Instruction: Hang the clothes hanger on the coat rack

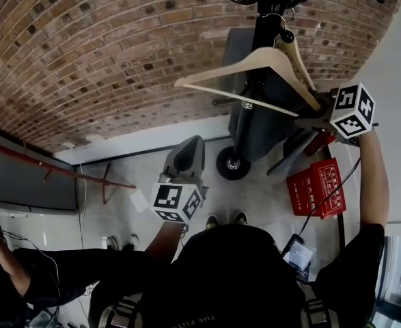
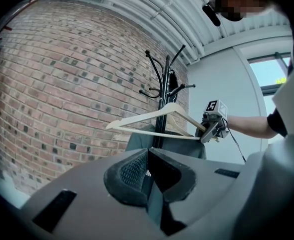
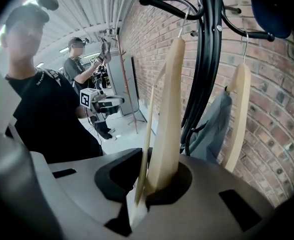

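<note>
Right gripper [image 3: 152, 184] clamps hanger [image 3: 169, 109] nr coat rack [image 3: 207, 59]; brick wall [image 1: 84, 46], pale floor [image 1: 265, 193].

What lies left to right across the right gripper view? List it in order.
Person's black shirt → left gripper → clothes hanger held in the jaws → coat rack pole → second wooden hanger.

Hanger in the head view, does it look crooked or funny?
Yes, a bit. The wooden hanger sits tilted beside the coat rack, because the right tool grips it by one end. The other hanger already hangs on the rack by its hook. Nothing looks broken.
</note>
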Motion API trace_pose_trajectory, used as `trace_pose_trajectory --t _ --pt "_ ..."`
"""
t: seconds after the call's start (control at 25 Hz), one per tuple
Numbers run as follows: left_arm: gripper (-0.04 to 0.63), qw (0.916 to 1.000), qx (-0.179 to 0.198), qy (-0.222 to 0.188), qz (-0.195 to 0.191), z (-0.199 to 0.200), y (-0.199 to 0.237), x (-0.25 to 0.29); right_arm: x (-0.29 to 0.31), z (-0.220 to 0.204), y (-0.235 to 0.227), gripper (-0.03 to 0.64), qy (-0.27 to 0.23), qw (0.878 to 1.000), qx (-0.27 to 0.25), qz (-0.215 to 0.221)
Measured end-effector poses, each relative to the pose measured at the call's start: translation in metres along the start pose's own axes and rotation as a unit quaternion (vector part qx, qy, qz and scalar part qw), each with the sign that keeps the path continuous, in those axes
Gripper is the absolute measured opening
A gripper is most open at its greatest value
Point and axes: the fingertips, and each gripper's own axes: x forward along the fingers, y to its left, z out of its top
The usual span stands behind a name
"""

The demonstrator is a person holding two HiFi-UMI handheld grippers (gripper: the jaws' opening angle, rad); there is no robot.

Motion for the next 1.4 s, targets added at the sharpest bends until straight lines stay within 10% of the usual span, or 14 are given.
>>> trace_pose_trajectory --t 0.56,1.0,1.4 --pt "0.023 1.0 0.0 0.008 -0.003 -0.004 -0.003 0.001 0.013 -0.011 -0.014 0.046 0.007 1.0 0.006 -0.026" --pt "0.023 0.9999 0.004 0.008 -0.012 -0.001 -0.01 -0.008 -0.001 0.005 -0.015 0.089 -0.084 0.995 0.041 -0.046" --pt "0.023 0.9997 0.002 0.002 -0.024 0.003 -0.012 -0.009 -0.014 0.003 -0.029 0.15 -0.042 0.987 0.028 -0.15"
